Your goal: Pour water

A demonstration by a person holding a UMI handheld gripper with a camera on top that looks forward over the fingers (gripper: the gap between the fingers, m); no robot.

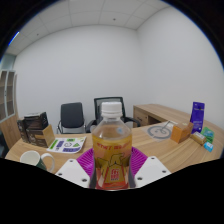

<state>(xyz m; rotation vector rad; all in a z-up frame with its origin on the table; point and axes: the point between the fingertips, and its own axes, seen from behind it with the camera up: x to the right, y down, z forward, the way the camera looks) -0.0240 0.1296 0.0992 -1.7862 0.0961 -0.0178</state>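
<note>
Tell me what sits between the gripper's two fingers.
The gripper view shows a clear bottle with an orange label between the pink pads of the hand-held gripper, which press its sides.

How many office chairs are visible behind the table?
2: one chair beyond the table's far edge, and the other right beside it, directly behind the bottle. Others may be hidden.

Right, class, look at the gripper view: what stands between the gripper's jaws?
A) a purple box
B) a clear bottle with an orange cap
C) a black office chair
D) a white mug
B: the bottle, with its orange cap and a label on its body, rises between the two pink pads of the gripper; the jaws press on it from both sides, while the mug sits off to one side on the table.
</note>
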